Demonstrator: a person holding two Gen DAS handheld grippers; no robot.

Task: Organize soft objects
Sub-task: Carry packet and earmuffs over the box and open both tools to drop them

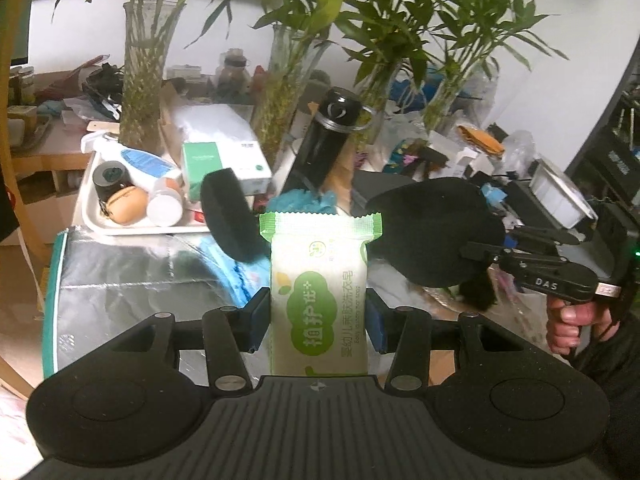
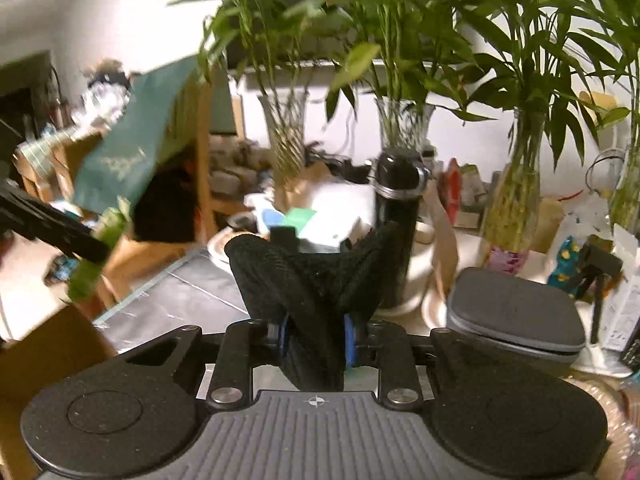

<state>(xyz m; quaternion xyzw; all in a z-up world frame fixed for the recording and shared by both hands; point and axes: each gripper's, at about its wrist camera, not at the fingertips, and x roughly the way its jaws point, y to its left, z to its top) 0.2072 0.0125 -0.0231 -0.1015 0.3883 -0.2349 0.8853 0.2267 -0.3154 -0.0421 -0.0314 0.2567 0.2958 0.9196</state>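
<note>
**Soap packet and black pouch held up, one in each gripper**

Soap packet in green-and-white plastic wrap (image 1: pixel 319 296) stands upright between the blue pads of the left gripper (image 1: pixel 319 322), which is clamped on its two long sides. The crimped top edge of the packet rises above the fingers. Under it lies a silver foil-lined bag with a green rim (image 1: pixel 120 276), spread on the desk.

The right gripper (image 2: pixel 316 338) is closed on a floppy black mesh fabric pouch (image 2: pixel 310 276), pinched at its lower part so that the cloth fans out above the blue pads. In the left wrist view this pouch hangs in the air just right of the packet.

Beyond stand a tall black flask with a ring handle (image 1: pixel 326 136), a white tray of small jars (image 1: pixel 132 196) and glass vases of green bamboo (image 2: pixel 400 120). A grey zipped hard case (image 2: pixel 516 316) lies to the right.
</note>
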